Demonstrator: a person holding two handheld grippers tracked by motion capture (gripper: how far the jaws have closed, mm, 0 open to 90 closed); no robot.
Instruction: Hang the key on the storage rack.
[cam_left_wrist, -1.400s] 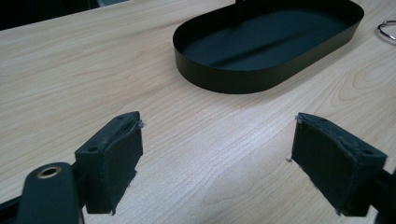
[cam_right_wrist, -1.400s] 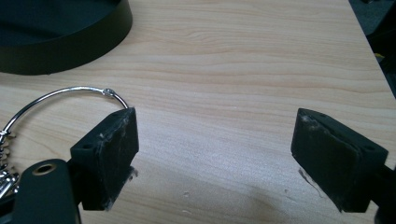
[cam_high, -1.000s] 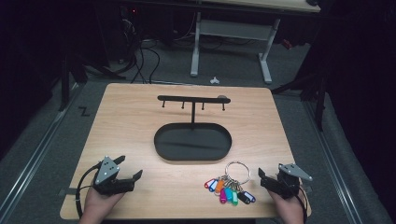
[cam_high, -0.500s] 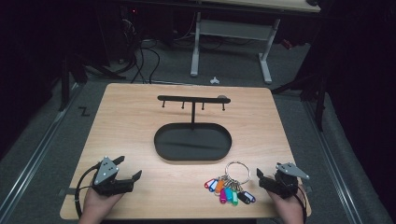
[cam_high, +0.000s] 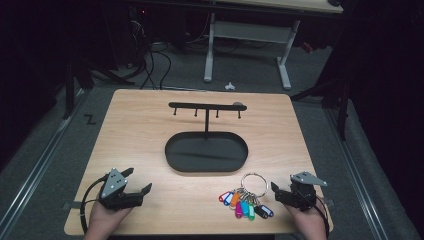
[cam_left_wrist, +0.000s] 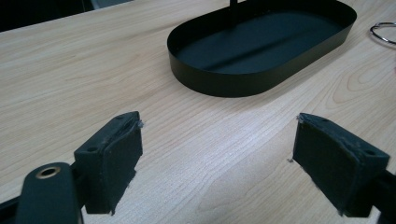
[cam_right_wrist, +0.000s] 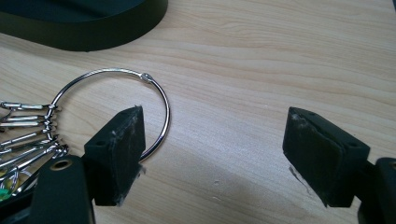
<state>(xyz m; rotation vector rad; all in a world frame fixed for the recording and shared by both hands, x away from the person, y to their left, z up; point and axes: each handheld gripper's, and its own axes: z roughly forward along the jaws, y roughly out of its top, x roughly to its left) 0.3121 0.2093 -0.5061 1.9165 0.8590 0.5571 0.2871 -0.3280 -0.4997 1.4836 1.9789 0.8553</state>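
A large metal key ring with several coloured tags lies flat on the wooden table, near the front right. My right gripper rests just to its right, open, its left jaw close beside the ring. In the right gripper view the gap between my right gripper's jaws holds only bare wood. My left gripper sits open at the front left, holding nothing, and its view looks across my left gripper toward the black oval tray.
The black oval tray stands mid-table, with a thin post rising from it to a hook bar. Bare wood lies between the two grippers. Table edges are close behind both hands. Beyond the table are desk legs and cables on the floor.
My right gripper has edged slightly left toward the key ring. The left gripper and the keys have not moved.
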